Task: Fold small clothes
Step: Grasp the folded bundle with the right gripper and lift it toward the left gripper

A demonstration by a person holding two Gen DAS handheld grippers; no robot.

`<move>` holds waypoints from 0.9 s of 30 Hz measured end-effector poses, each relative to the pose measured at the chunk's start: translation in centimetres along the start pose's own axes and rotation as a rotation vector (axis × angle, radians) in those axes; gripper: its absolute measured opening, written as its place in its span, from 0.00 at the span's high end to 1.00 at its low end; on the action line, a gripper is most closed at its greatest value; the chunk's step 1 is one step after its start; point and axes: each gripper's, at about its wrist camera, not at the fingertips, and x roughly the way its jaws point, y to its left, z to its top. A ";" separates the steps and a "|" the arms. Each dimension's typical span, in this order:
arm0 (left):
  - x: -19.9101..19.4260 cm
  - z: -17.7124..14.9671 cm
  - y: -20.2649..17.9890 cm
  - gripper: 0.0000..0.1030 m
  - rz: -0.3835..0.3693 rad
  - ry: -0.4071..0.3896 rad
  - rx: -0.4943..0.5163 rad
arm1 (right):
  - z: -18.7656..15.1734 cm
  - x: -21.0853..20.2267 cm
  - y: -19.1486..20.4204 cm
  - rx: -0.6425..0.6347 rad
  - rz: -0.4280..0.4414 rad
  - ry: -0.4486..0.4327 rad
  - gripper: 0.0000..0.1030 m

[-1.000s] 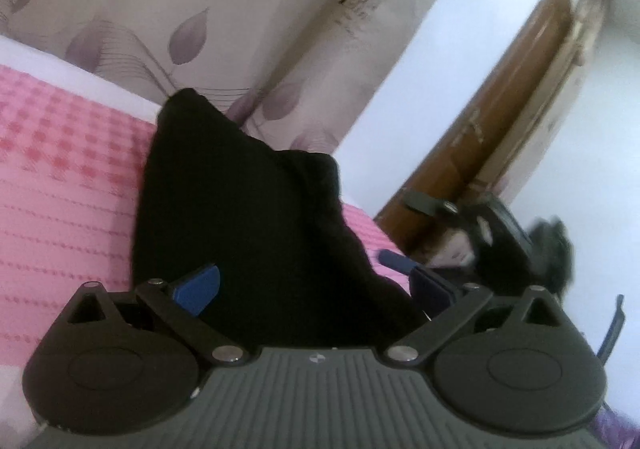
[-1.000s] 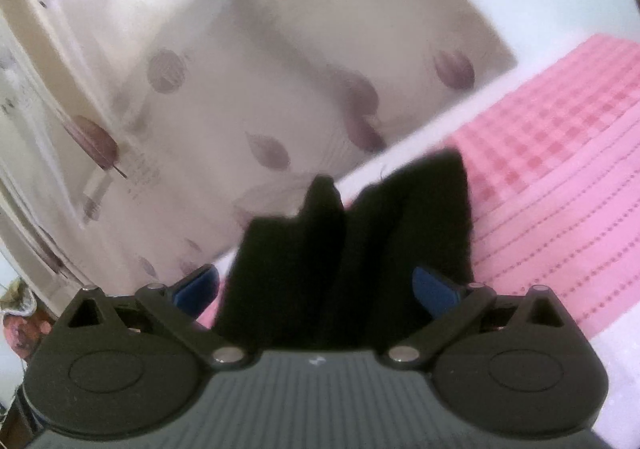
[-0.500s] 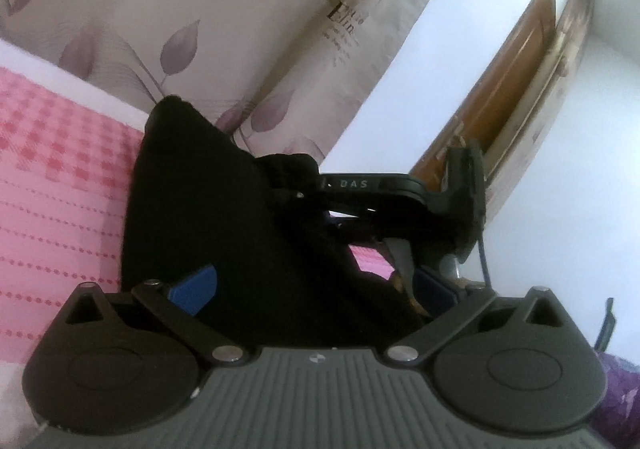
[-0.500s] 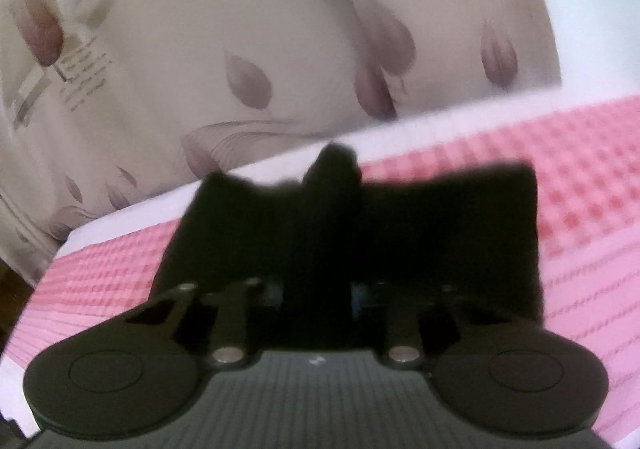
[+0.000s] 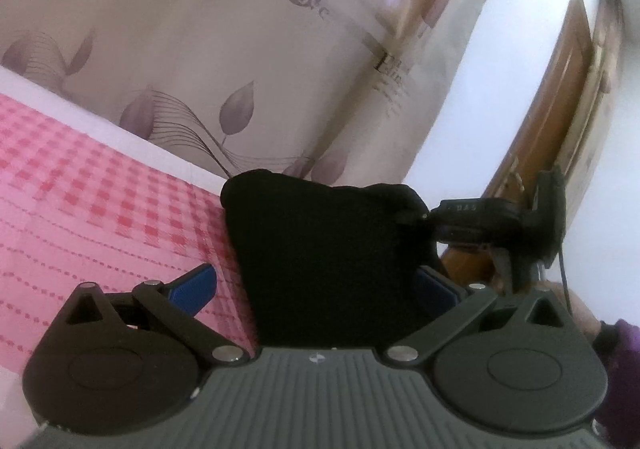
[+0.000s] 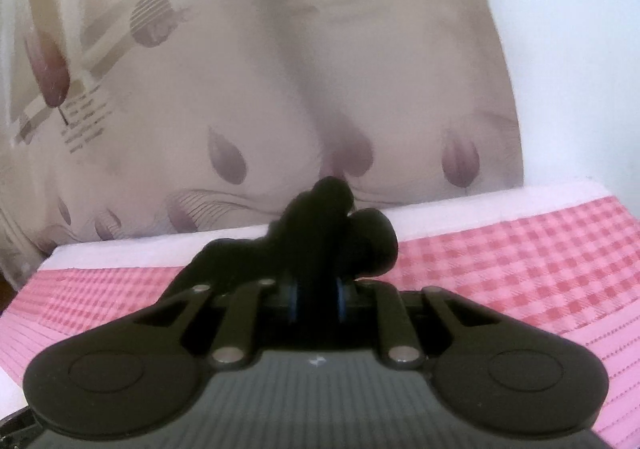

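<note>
Left wrist: pink checked bedspread [image 5: 100, 209], leaf-print curtain [image 5: 240, 49]; left claw [image 5: 316, 289] apart; right claw [image 6: 316, 299] clamped on black garment [image 6: 332, 233].

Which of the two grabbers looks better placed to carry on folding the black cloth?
The right gripper: its jaws are shut on a bunched corner of the black cloth, so it can carry that corner over. The left gripper is open, with the cloth lying loose between its fingers above the pink bedspread.

A pink checked bedspread [image 5: 100, 209] covers the bed, its white edge [image 6: 460, 209] running along the far side. Behind that edge hangs a beige leaf-print curtain [image 5: 240, 61]. A brown wooden door [image 5: 560, 97] stands beyond the bed's right end.
</note>
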 end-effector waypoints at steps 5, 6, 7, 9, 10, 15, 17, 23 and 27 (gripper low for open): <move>0.4 -0.1 0.3 0.00 0.002 0.020 0.007 | -1.3 1.5 -3.2 0.069 -0.015 0.044 0.84; 0.5 -0.1 0.4 0.00 0.003 0.024 0.002 | -1.7 1.7 -4.0 0.105 0.022 0.044 0.84; 0.6 -0.1 0.6 0.00 0.007 0.030 -0.005 | -2.1 1.8 -4.5 0.131 0.037 0.045 0.84; 0.7 -0.1 0.7 0.00 0.018 0.039 -0.018 | -2.8 2.6 -5.0 0.145 0.032 0.069 0.84; 0.8 -0.1 0.8 0.00 0.020 0.041 -0.022 | -3.1 2.8 -5.5 0.168 0.042 0.077 0.83; 0.7 -0.1 0.9 0.00 0.021 0.041 -0.020 | -5.0 -0.9 -8.5 0.406 0.162 -0.017 0.82; 0.7 -0.1 0.8 0.00 0.021 0.041 -0.020 | -6.3 -3.9 -8.0 0.386 0.185 -0.052 0.82; 0.7 0.0 0.8 0.00 0.025 0.044 -0.018 | -11.5 -9.6 -3.3 0.192 0.151 -0.006 0.82; 0.6 0.0 0.8 0.00 0.041 0.043 -0.020 | -14.1 -9.5 -1.8 0.138 0.025 0.048 0.86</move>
